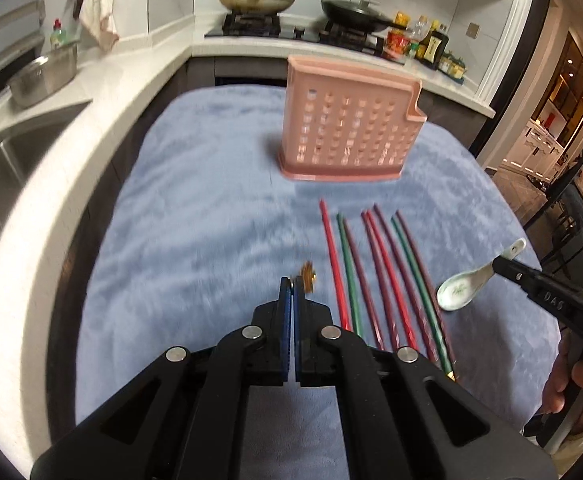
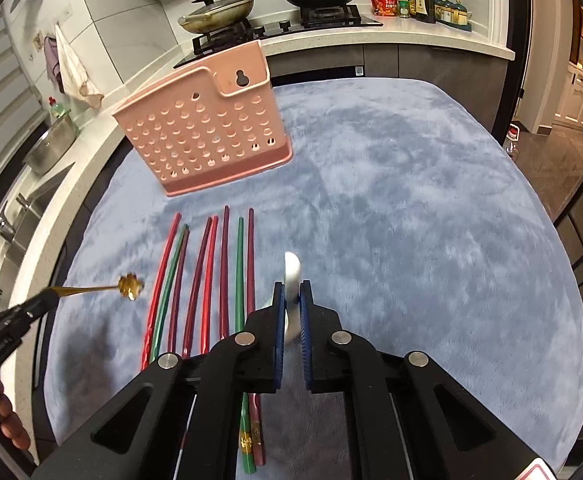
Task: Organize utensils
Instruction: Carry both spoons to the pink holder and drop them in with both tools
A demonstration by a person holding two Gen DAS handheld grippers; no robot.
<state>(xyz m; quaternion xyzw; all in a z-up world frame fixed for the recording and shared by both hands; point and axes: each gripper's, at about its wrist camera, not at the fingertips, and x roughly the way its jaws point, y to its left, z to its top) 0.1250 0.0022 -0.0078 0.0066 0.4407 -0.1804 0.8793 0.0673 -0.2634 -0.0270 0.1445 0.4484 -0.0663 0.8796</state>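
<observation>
**Left wrist view: two spoons lifted, holder unfilled**

A small gold metal spoon is clamped in the closed left gripper. Eight red, green and maroon chopsticks lie on the blue plush cloth. The white ceramic spoon is pinched by the right gripper. Nothing is seen inside the pink perforated plastic utensil holder; sorting is judged barely begun.

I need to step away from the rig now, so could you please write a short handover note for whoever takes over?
Left claw: shut on the small gold spoon, held above the blue cloth.
Right claw: shut on the white ceramic spoon, also lifted.
Pink utensil basket stands upright at the far side of the cloth; nothing is visibly in it.
Eight coloured chopsticks lie in a row in front of the basket, between the claws.
Done: both spoons picked up.
Left: probably both spoons into the basket, then the chopsticks.
</observation>
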